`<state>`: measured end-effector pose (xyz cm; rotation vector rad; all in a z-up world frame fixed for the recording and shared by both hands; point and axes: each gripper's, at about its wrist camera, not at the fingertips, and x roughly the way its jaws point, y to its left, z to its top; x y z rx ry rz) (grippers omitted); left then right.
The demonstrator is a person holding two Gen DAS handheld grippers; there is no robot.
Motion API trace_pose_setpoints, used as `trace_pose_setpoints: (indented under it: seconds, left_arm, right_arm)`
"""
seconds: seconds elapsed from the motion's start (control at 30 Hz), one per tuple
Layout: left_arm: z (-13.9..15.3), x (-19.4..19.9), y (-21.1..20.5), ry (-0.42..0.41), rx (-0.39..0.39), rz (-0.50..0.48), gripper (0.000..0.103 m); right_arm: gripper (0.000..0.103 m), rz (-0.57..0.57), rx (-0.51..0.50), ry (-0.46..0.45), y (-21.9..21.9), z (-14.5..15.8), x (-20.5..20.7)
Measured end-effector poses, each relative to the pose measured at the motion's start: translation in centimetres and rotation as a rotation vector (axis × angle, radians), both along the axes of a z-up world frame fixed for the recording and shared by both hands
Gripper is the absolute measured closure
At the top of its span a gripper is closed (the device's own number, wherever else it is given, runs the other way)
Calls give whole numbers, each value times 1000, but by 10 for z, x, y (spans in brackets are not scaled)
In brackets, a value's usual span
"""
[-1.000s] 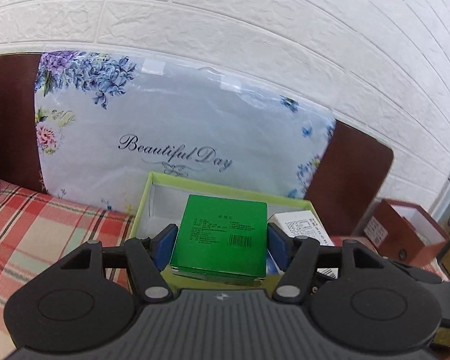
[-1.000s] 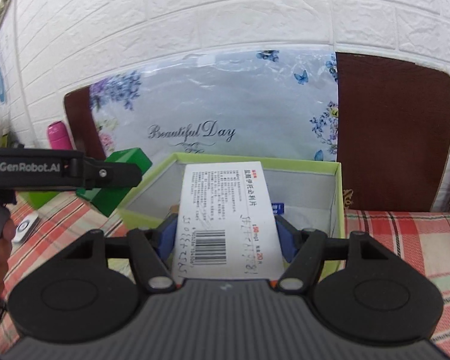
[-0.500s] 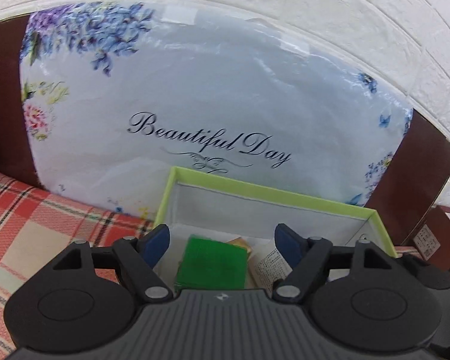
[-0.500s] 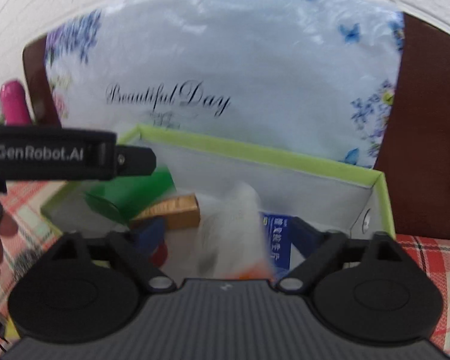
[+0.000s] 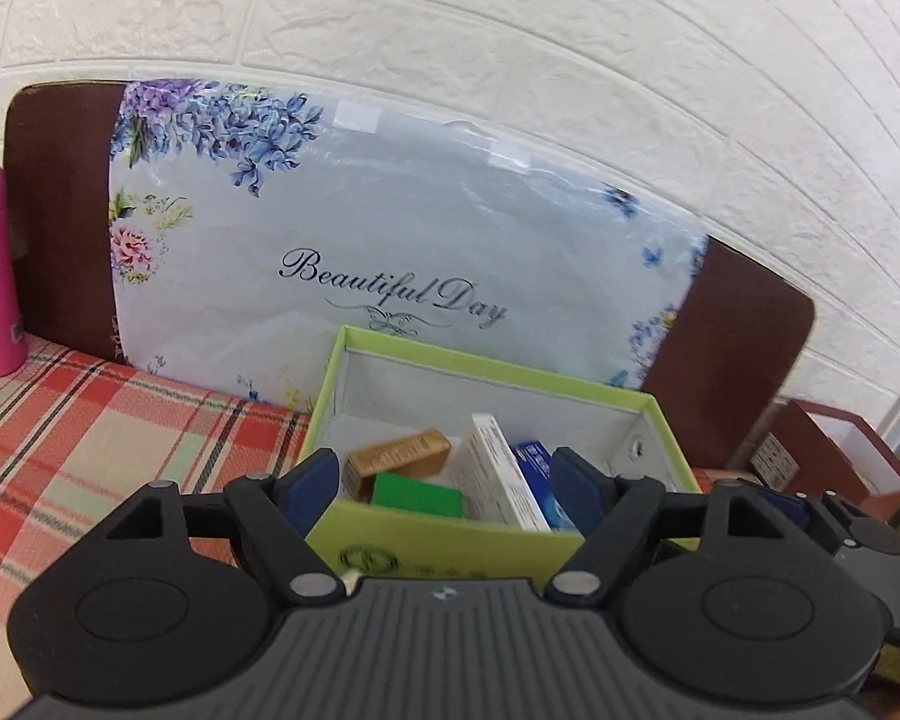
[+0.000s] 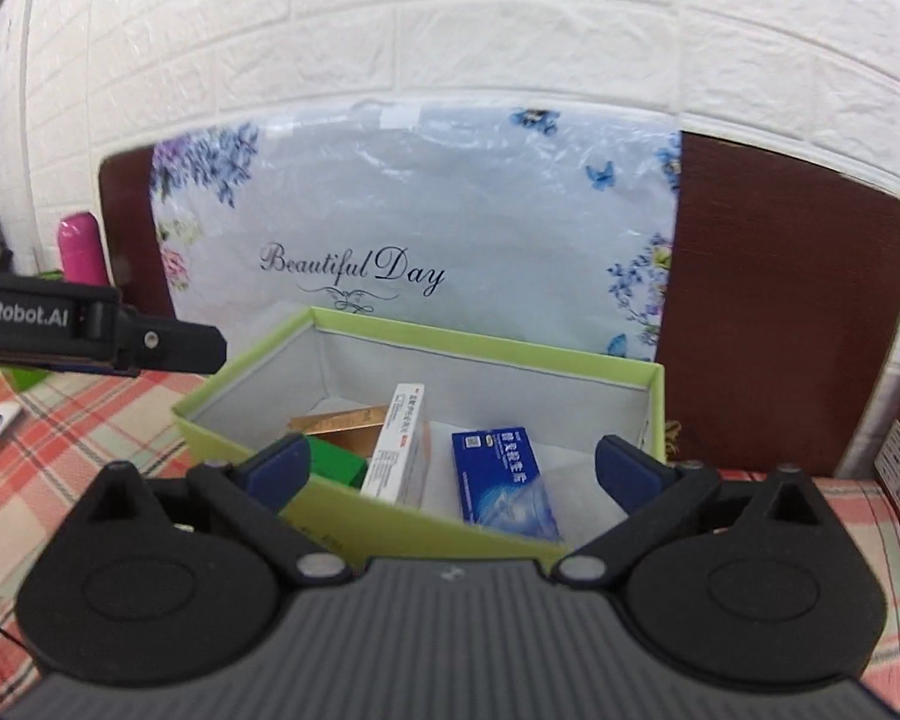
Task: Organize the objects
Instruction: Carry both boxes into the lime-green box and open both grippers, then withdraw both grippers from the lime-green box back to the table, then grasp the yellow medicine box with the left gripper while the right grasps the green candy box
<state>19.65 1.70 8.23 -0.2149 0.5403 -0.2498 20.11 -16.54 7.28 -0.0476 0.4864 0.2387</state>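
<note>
With both tongs spread wide and holding nothing, you are at the point of clearing away from the tray (image 6: 570,360), so keep each one level and draw it straight toward yourself, not sideways. Your left tongs (image 5: 444,480) sit just at the near wall, the green box (image 5: 417,495) lying flat at 12 o'clock between the pads, the brown box (image 5: 399,459) behind it. Your right tongs (image 6: 450,462) frame the white box (image 6: 399,450), which stands tilted on its edge at 11 o'clock, and the blue box (image 6: 501,483) lying flat at 1 o'clock. Judging by that lean, the white box is the one likely to topple; don't brush the near wall as you leave, or it may fall onto the blue one. All four packs are inside the tray and none overhangs the rim. Mind the left tool's arm crossing at 9 o'clock in the right view, and lift one hand clear before the other. If more remains to sort, I cannot see it from here
</note>
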Motion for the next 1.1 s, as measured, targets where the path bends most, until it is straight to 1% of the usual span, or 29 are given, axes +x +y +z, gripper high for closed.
trace_pose_setpoints:
  seconds: [0.17, 0.23, 0.3, 0.37, 0.53, 0.6, 0.67, 0.73, 0.83, 0.97, 1.1]
  left_arm:
    - [-9, -52, -9, -2, 56, -25, 22]
    - [-17, -69, -10, 16, 58, -34, 21]
    - [-28, -83, -9, 56, 39, -32, 21]
    - [-39, -93, -7, 97, 30, -32, 21]
    - [-61, -112, -1, 163, 49, -4, 21]
    - [-69, -117, 3, 179, 53, 14, 21]
    - [-75, -119, 7, 179, 60, 24, 21]
    - [-78, -121, 13, 181, 75, 45, 21]
    - [-80, -122, 20, 168, 81, 55, 21]
    - [-77, -109, 28, 143, 97, 47, 21]
    - [-73, -84, 34, 111, 116, 45, 21]
  right_arm:
    - [0, -5, 54, -12, -17, 3, -55]
    - [0, -14, 72, -7, -24, -1, -75]
    - [0, -29, 90, 0, -31, -8, -93]
    - [0, -44, 115, 29, -38, -17, -107]
    - [0, -79, 167, 114, -48, -42, -138]
    - [0, -88, 173, 137, -49, -51, -148]
    - [0, -95, 132, 100, -45, -56, -161]
    - [0, -87, 80, 94, -39, -58, -168]
    - [0, -78, 87, 93, -37, -58, -174]
    - [0, -81, 95, 102, -37, -57, -176]
    - [0, -96, 94, 112, -39, -57, -177]
